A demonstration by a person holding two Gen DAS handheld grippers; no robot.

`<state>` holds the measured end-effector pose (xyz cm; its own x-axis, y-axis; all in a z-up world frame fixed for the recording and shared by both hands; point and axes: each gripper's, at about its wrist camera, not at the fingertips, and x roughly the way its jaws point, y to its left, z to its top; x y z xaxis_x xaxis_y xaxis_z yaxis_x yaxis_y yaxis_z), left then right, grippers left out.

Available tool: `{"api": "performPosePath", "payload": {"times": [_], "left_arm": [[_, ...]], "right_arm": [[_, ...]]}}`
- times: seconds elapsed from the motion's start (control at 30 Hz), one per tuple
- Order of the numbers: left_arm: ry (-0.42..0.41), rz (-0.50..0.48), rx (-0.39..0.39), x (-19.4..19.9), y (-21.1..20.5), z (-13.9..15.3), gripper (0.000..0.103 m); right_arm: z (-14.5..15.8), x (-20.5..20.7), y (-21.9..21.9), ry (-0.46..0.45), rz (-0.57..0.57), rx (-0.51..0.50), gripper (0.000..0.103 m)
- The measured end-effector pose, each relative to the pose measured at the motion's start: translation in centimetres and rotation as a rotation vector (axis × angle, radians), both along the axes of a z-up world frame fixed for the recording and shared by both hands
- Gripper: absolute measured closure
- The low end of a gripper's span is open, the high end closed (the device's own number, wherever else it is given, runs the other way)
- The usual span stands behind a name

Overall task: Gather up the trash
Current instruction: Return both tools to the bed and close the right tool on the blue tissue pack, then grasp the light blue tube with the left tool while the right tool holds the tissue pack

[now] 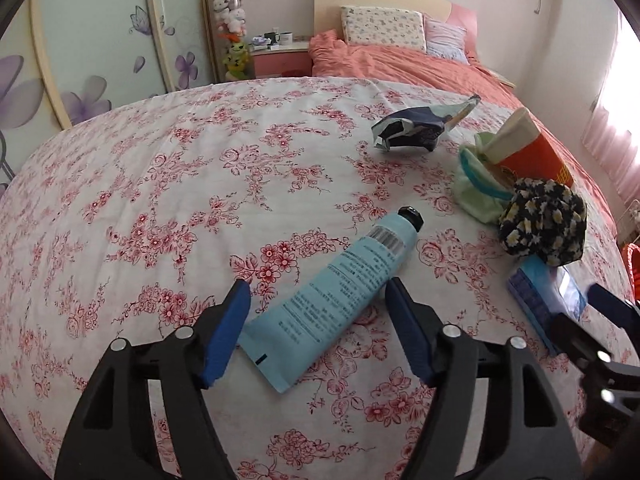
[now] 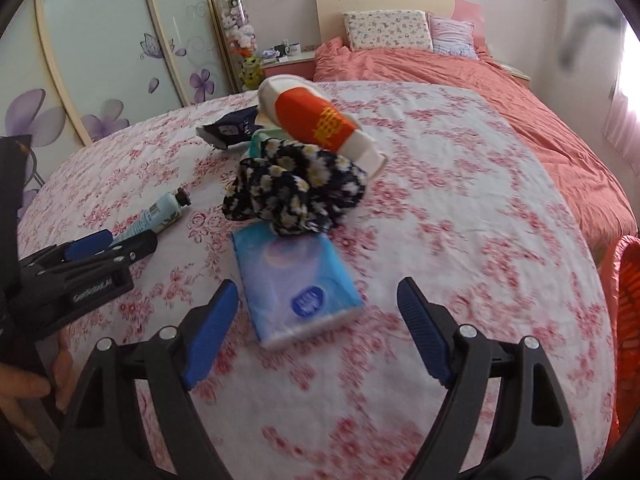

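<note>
Presently, the left tongs [image 1: 318, 332] are being held wide open and empty, straddling the pale blue squeezable tube with a black cap [image 1: 340, 292] that is lying flat on the white bed sheet printed with red flowers [image 1: 160, 200], at lower centre of the left wrist view. The tube's long axis is running diagonally, its cap pointing toward the upper right of the frame and its flat crimped end toward the lower left. For a sound grasp, the tongs are best lowered until both pads flank the tube's middle, then closed across its width, not along its length.

The right tongs [image 2: 318, 332] are likewise being held wide open with nothing gripped, the light blue soft tissue packet [image 2: 298, 284] lying between and just ahead of them, its long axis running roughly up the frame. A crumpled dark blue wrapper [image 1: 416, 128] is resting well beyond, at upper right of the left wrist view.
</note>
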<state>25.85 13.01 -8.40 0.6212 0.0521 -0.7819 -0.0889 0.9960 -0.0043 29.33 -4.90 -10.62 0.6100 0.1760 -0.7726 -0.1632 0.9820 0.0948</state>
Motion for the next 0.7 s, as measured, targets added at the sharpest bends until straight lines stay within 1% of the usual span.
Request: {"api": "performPosePath", "payload": {"times": [0.07,0.1,0.13,0.27,0.43,0.5,0.57,0.63,0.7], "left_arm": [[0.009,-0.012,0.016,0.2,-0.3,-0.1,0.026],[0.011,-0.016,0.018,0.4,-0.3,-0.3,0.025],[0.011,-0.016,0.013,0.5,-0.3,-0.3,0.024],[0.011,-0.018,0.011,0.7,-0.2,-0.3,0.024],[0.009,-0.027,0.007,0.6,-0.4,-0.3,0.024],[0.001,-0.049,-0.012,0.2,-0.8,-0.3,0.026],[-0.007,-0.096,-0.042,-0.3,-1.6,-0.1,0.03],[-0.005,-0.14,-0.048,-0.4,-2.5,-0.1,0.033],[-0.001,-0.145,-0.038,-0.1,-3.0,-0.1,0.033]], "right_arm": [[-0.4,0.5,0.5,0.013,0.005,-0.025,0.038],[-0.5,0.4,0.7,0.009,0.015,-0.041,0.042],[-0.4,0.2,0.7,0.005,0.019,-0.055,0.044],[-0.4,-1.3,-0.8,0.007,0.002,-0.065,0.044],[-0.3,-2.3,-5.0,0.012,-0.109,-0.085,0.044],[-0.2,-2.3,-6.9,0.014,-0.177,-0.097,0.044],[-0.3,-2.1,-8.4,0.02,-0.225,-0.088,0.044],[-0.4,-1.9,-9.1,0.03,-0.239,-0.063,0.043],[-0.4,-1.6,-9.4,0.034,-0.249,-0.045,0.042]]}}
